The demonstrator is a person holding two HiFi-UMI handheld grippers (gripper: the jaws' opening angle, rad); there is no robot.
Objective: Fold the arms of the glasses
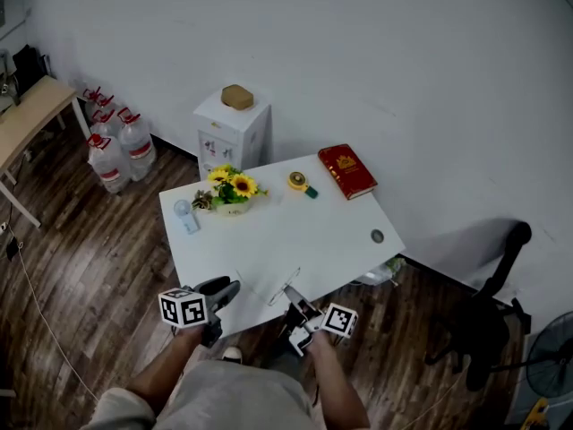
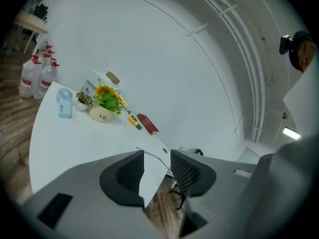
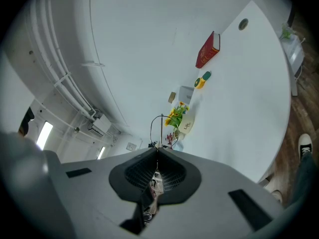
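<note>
The thin wire-framed glasses (image 1: 285, 287) are held just above the front edge of the white table (image 1: 295, 231). My right gripper (image 1: 298, 307) is shut on them. In the right gripper view a wire lens rim of the glasses (image 3: 152, 128) sticks up past the closed right gripper (image 3: 157, 151). My left gripper (image 1: 224, 291) hovers at the table's front edge, to the left of the glasses and apart from them. In the left gripper view the left gripper (image 2: 157, 158) is open, with only the table corner showing through the gap.
On the table stand a sunflower pot (image 1: 231, 191), a small blue fan (image 1: 185, 215), a yellow tape measure (image 1: 299, 182) and a red book (image 1: 349, 170). Behind it are a white cabinet (image 1: 231, 133) and water bottles (image 1: 116, 146). A black office chair (image 1: 488, 312) is at the right.
</note>
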